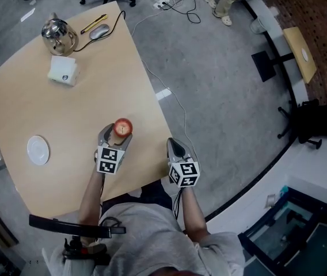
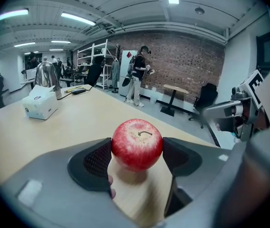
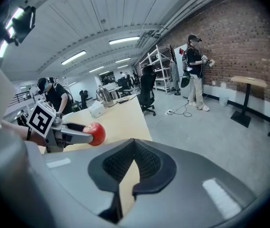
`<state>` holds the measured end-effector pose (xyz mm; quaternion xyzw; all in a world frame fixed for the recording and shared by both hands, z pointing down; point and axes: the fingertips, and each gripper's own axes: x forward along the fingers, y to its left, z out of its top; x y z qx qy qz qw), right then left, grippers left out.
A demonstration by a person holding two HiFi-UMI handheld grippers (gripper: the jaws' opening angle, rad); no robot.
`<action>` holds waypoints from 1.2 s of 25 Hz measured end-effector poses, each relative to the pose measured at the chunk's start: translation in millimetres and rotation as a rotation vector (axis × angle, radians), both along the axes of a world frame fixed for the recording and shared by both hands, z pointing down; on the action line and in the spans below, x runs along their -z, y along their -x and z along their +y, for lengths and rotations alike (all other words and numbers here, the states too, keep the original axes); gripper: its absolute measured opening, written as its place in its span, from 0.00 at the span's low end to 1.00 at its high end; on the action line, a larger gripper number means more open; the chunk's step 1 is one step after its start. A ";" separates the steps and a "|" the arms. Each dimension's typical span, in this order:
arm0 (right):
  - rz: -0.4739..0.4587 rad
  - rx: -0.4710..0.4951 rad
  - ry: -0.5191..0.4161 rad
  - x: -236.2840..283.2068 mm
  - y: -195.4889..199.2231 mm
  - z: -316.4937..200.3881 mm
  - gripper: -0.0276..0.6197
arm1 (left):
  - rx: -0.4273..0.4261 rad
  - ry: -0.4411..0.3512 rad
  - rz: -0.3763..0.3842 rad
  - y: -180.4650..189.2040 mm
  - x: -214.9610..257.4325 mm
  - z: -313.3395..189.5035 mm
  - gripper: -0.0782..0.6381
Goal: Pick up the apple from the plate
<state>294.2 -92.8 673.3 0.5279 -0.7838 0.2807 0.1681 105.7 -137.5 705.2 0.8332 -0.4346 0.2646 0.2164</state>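
Far left on my counter (image 1: 65,114) sits the small white plate (image 1: 38,150), with nothing on it. Further back, near the far edge, I see a white tissue box (image 1: 63,71) and just behind it a shiny metal kettle (image 1: 59,36). A grey computer mouse (image 1: 99,32) lies to the right of the kettle, with a yellow pen (image 1: 94,23) beside it.

Moving right, my left gripper (image 1: 117,133) is over the near right part of the counter, well apart from the plate. Its fingers (image 2: 94,161) pinch the red apple (image 2: 137,144) from both sides, one dark ribbed pad against each flank, stem upward. The apple sits clear between the pads, and the bare counter wood with the apple's shadow shows under it. In the head view the apple is near the counter's right edge.

Further right, my right gripper (image 1: 175,148) hangs just beyond that edge, over the grey floor (image 1: 227,85). Its fingers (image 3: 118,163) are pressed together at the tips and hold nothing. From its own camera I can see the left gripper off to the left, carrying the apple above the counter.
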 end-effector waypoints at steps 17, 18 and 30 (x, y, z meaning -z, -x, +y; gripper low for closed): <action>-0.015 -0.007 0.035 -20.1 -20.8 -12.8 0.05 | -0.033 0.033 -0.007 -36.7 -25.2 -4.5 0.61; -0.019 -0.008 0.035 -20.5 -21.5 -13.4 0.05 | -0.032 0.032 -0.005 -37.6 -25.3 -5.1 0.61; -0.024 -0.007 0.028 -16.8 -26.0 -13.5 0.05 | -0.038 0.028 -0.009 -42.3 -21.0 -3.0 0.64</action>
